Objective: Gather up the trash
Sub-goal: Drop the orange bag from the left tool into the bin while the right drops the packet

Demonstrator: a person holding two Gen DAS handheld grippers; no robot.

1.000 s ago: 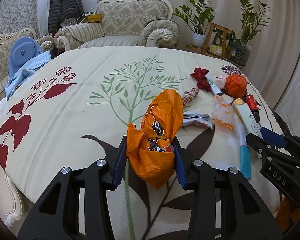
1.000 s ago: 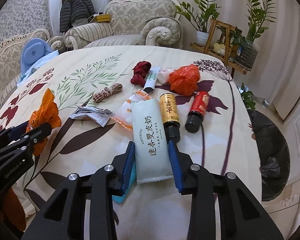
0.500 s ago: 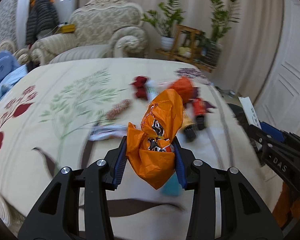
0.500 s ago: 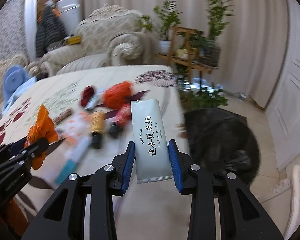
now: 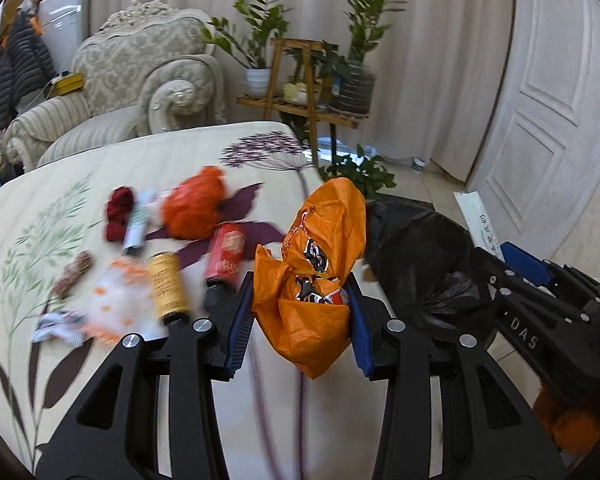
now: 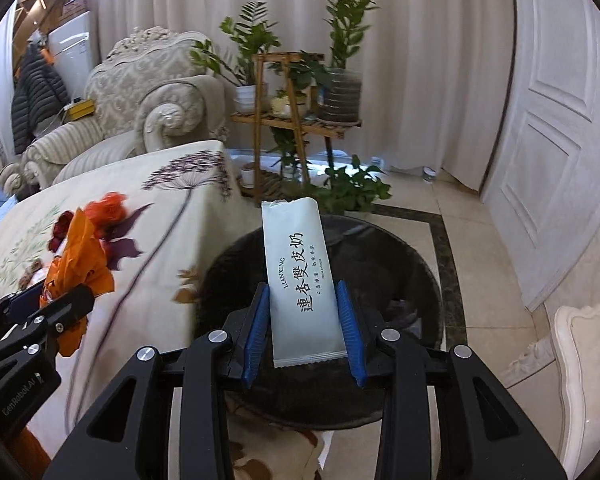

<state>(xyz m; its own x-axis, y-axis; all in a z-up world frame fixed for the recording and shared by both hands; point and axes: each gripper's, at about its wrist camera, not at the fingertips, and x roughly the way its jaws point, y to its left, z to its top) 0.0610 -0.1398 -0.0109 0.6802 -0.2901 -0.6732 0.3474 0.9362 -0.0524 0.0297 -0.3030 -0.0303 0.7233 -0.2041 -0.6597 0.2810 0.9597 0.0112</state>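
Observation:
My left gripper (image 5: 300,300) is shut on a crumpled orange wrapper (image 5: 320,256) and holds it over the table's right edge, beside the black-lined trash bin (image 5: 420,256). My right gripper (image 6: 302,312) is shut on a pale green packet (image 6: 300,280) with Chinese print and holds it above the bin (image 6: 400,280). The right gripper with its packet also shows in the left wrist view (image 5: 512,264). The left gripper with its wrapper also shows in the right wrist view (image 6: 60,304).
On the floral tablecloth (image 5: 100,360) lie an orange bag (image 5: 194,208), a red bottle (image 5: 224,258), a yellow bottle (image 5: 168,286), a dark red cloth (image 5: 118,212), a tube and wrappers. A plant stand (image 6: 300,120), an armchair (image 6: 148,104) and a door (image 6: 560,120) stand behind.
Both grippers have swung right from over the table toward the bin, each still holding its item. The right gripper's packet now hangs above the bin.

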